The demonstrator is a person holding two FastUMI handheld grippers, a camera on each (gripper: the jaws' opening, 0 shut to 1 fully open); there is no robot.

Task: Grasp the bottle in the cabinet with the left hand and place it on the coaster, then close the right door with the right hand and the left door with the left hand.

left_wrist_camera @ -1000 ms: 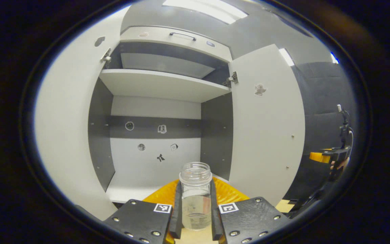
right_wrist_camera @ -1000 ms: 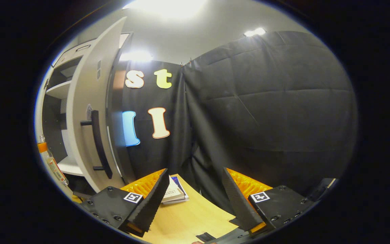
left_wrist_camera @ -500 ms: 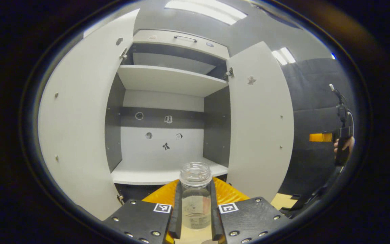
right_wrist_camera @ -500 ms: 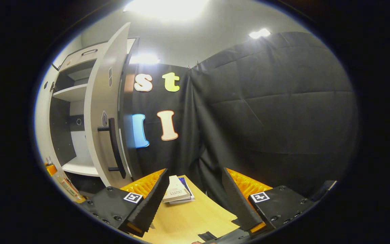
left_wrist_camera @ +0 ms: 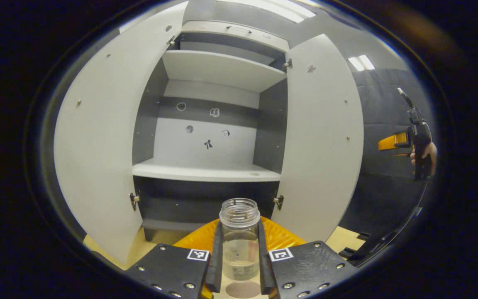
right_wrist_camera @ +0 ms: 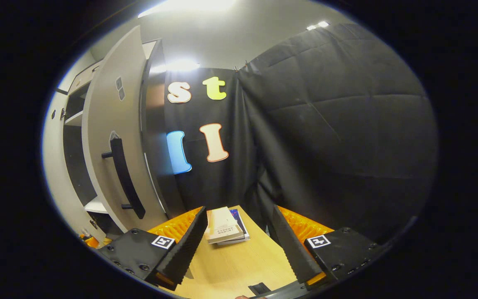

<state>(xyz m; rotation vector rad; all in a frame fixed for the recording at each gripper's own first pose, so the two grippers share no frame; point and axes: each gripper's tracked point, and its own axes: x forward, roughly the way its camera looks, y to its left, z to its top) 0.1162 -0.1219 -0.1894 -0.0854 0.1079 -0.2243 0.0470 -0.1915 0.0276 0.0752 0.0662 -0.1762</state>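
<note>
Left claw (left_wrist_camera: 239, 265): clenched on bottle (left_wrist_camera: 239, 238), bottom centre of left gripper view | Right claw (right_wrist_camera: 239, 245): released, fingers apart, bottom of right gripper view | cabinet (left_wrist_camera: 210, 124): both doors open, centre frame | surface (right_wrist_camera: 239, 265): wooden, bottom | coaster (left_wrist_camera: 243, 289): round, directly below bottle, bottom edge

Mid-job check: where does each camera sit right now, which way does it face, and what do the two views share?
Left gripper view: rides the left tool, facing the open white cabinet; its fingers clamp a clear glass bottle; the right tool and a hand show far right.
Right gripper view: rides the right tool, fingers apart, facing the black cloth wall over a pale wooden table with stacked books.
Shared: the cabinet's right door.
</note>
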